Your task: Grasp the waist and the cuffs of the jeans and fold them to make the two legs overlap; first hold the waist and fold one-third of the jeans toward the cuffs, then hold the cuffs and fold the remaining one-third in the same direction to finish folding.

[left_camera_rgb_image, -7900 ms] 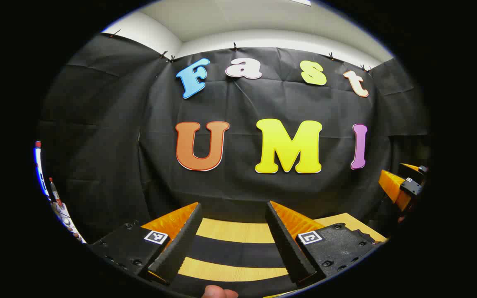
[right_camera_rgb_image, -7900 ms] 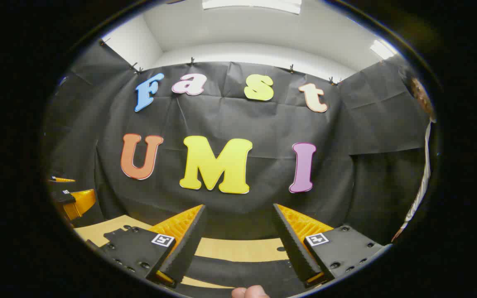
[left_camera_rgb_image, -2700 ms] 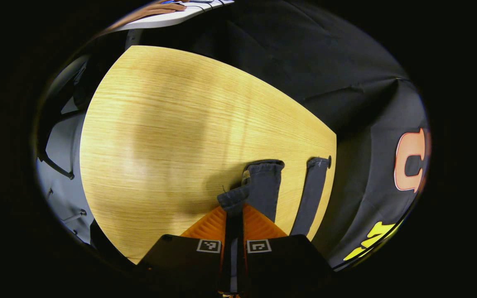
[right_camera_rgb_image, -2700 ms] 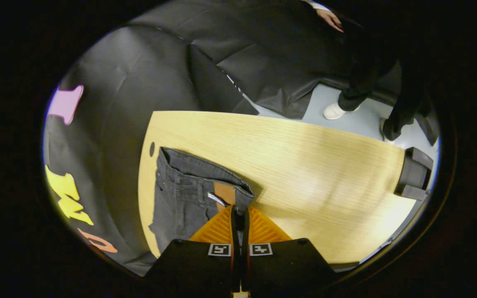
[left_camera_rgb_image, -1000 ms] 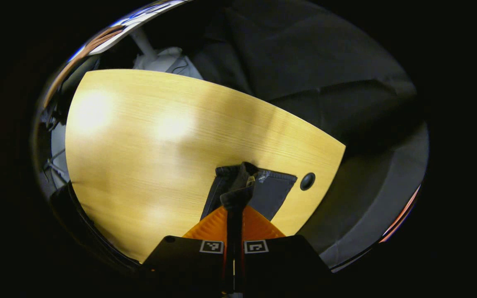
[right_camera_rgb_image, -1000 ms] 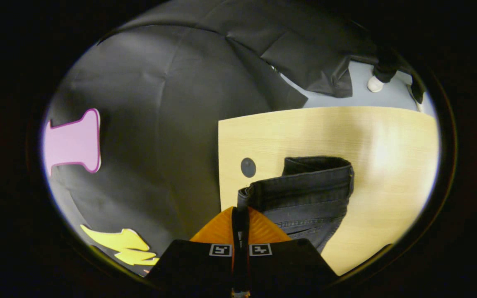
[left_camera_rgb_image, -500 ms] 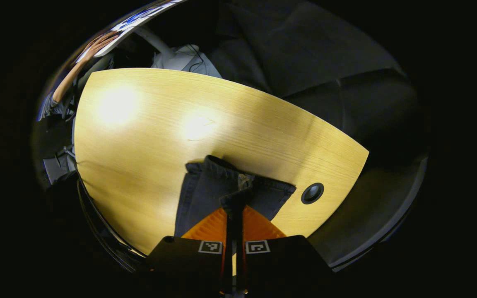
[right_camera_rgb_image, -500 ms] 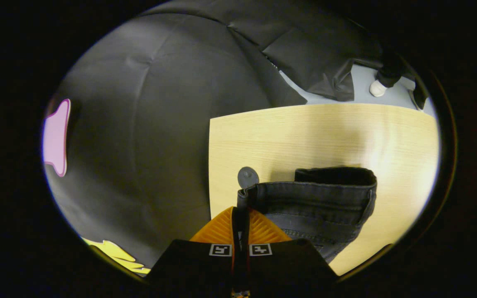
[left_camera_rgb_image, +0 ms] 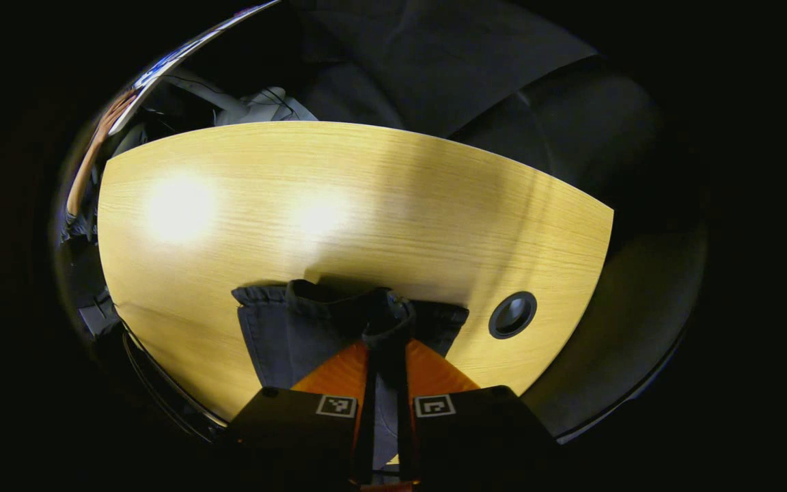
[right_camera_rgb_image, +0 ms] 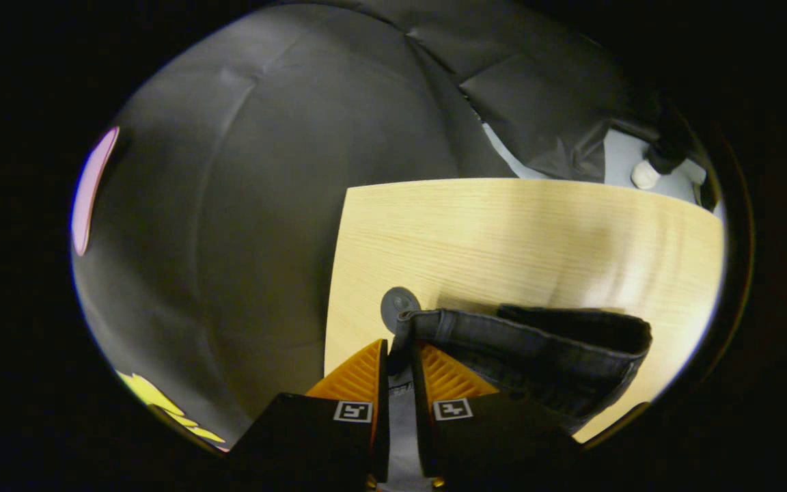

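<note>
In the left gripper view, my left gripper [left_camera_rgb_image: 385, 345] pinches the cuffs [left_camera_rgb_image: 383, 320] of the dark jeans [left_camera_rgb_image: 277, 335], its fingers nearly together, cloth between them. The legs lie on the table [left_camera_rgb_image: 339, 198] ahead and to its left.

In the right gripper view, my right gripper [right_camera_rgb_image: 399, 362] clamps the waist [right_camera_rgb_image: 434, 321], which stretches away to its right, just beside a round table hole [right_camera_rgb_image: 395, 302].
</note>
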`<state>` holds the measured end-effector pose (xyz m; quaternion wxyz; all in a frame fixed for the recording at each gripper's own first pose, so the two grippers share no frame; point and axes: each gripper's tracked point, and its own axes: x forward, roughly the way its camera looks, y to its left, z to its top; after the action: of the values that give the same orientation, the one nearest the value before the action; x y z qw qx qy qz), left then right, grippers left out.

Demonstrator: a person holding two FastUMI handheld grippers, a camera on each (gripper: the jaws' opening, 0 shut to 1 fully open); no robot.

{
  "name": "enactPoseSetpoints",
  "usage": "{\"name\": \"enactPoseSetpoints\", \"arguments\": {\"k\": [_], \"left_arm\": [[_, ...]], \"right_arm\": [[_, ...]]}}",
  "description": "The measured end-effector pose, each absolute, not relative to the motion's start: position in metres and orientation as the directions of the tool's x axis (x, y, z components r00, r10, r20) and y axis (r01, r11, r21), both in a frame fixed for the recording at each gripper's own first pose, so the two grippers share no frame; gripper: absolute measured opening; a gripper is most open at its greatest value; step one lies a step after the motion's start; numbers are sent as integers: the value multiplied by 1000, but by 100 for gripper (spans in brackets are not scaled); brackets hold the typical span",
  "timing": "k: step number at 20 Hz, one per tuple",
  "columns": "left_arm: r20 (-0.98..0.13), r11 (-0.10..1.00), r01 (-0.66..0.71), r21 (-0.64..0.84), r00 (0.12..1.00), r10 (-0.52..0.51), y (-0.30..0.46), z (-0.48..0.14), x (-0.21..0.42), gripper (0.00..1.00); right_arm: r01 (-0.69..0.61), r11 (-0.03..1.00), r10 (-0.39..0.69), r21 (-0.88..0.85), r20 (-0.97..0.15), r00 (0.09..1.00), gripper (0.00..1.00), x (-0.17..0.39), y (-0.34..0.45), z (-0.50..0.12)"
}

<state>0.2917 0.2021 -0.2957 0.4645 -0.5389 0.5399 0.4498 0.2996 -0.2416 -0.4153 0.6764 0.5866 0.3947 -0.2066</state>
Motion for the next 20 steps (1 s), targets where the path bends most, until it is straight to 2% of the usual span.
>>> {"name": "enactPoseSetpoints", "arguments": {"k": [1, 2, 3, 4, 5, 6, 7, 8, 10, 11, 12, 13, 14, 15, 16, 17, 20], "left_arm": [[-987, 41, -999, -9, 2, -160, 207, -288, 291, 28], [-990, 83, -997, -7, -5, -144, 213, -288, 290, 34], [-992, 153, -988, -2, -18, -124, 213, -281, 290, 49], [-995, 189, -982, -17, -2, -101, 225, -279, 287, 39], [-997, 192, -981, -41, 27, -77, 229, -274, 291, 58], [-997, 190, -980, -58, 46, -67, 230, -268, 291, 59], [-996, 200, -977, -73, 60, -69, 229, -258, 289, 71], [-993, 228, -968, -103, 88, -74, 227, -249, 290, 75], [-977, 340, -916, -213, 209, -50, 223, -220, 296, 75], [-962, 400, -878, -262, 271, -36, 219, -202, 296, 88], [-936, 447, -832, -328, 349, -39, 209, -182, 294, 76], [-907, 483, -787, -383, 421, -34, 199, -160, 291, 77], [-873, 518, -740, -429, 487, -28, 190, -139, 284, 77], [-835, 559, -687, -465, 549, -19, 181, -116, 278, 89], [-790, 601, -626, -497, 613, -15, 170, -92, 270, 77], [-739, 640, -563, -523, 673, -11, 158, -71, 260, 77], [-538, 755, -338, -562, 842, -24, 121, -11, 225, 77]], "right_arm": [[728, 245, 172, 640, -768, 617, 11, 301, -244, -413], [720, 266, 157, 641, -766, 623, 17, 303, -247, -413], [711, 279, 149, 645, -761, 632, 27, 304, -250, -412], [710, 290, 144, 642, -763, 631, 29, 304, -250, -409], [704, 296, 143, 645, -759, 635, 44, 303, -250, -407], [694, 308, 147, 650, -754, 641, 45, 301, -246, -403], [687, 334, 152, 646, -756, 637, 47, 294, -242, -398], [672, 363, 158, 646, -753, 639, 63, 289, -237, -392], [626, 445, 154, 641, -743, 652, 76, 273, -230, -365], [597, 486, 148, 639, -733, 664, 84, 264, -226, -351], [563, 526, 145, 637, -720, 679, 89, 253, -220, -335], [525, 573, 139, 629, -707, 694, 90, 242, -215, -317], [482, 622, 133, 617, -690, 712, 82, 231, -208, -302], [435, 672, 125, 600, -671, 731, 82, 219, -202, -287], [385, 717, 119, 581, -646, 754, 82, 210, -196, -271], [337, 761, 109, 555, -621, 776, 90, 197, -190, -251], [195, 860, 97, 471, -527, 844, 89, 151, -166, -191]]}}
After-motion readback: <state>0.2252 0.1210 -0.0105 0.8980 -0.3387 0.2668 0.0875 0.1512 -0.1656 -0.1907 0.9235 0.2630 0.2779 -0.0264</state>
